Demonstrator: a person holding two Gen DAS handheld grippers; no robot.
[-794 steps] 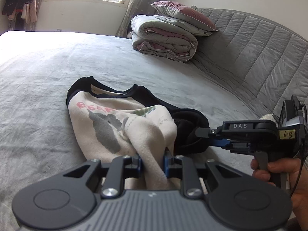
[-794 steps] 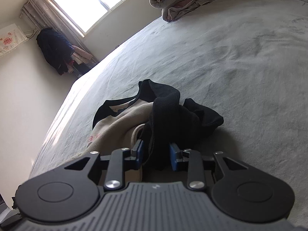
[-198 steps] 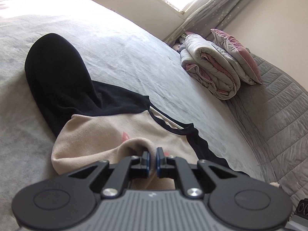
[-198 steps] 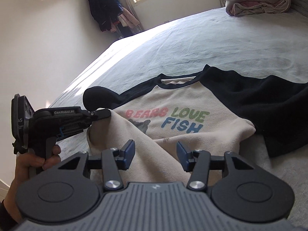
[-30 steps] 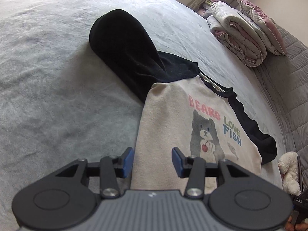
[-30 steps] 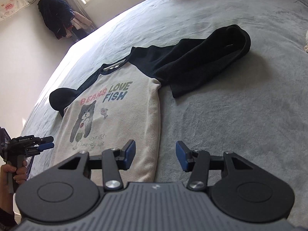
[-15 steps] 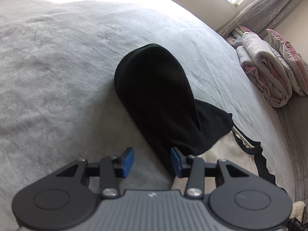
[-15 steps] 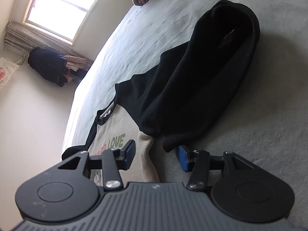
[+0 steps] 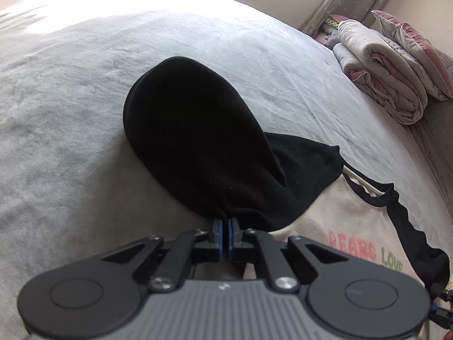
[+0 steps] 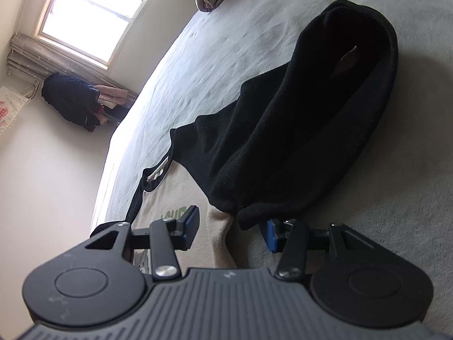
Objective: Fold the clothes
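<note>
Both our grippers sit at the sleeves of a sweatshirt spread flat on the bed.

Our left gripper [image 9: 225, 228] has its blue pads pressed together on the near edge of the black left sleeve [image 9: 195, 144], which lies doubled over on the grey bed [image 9: 70, 90], pointing away from us. Our right gripper [image 10: 230, 231] stands partly open with nothing clamped: the near end of the black right sleeve [image 10: 300, 130] lies just ahead of the gap, close to the right pad, and the cream body of the sweatshirt [image 10: 181, 195] runs under the left pad. The garment lies across the middle of the bed, well apart from the folded quilt [image 9: 382, 68] near the bed's far corner by the window.
</note>
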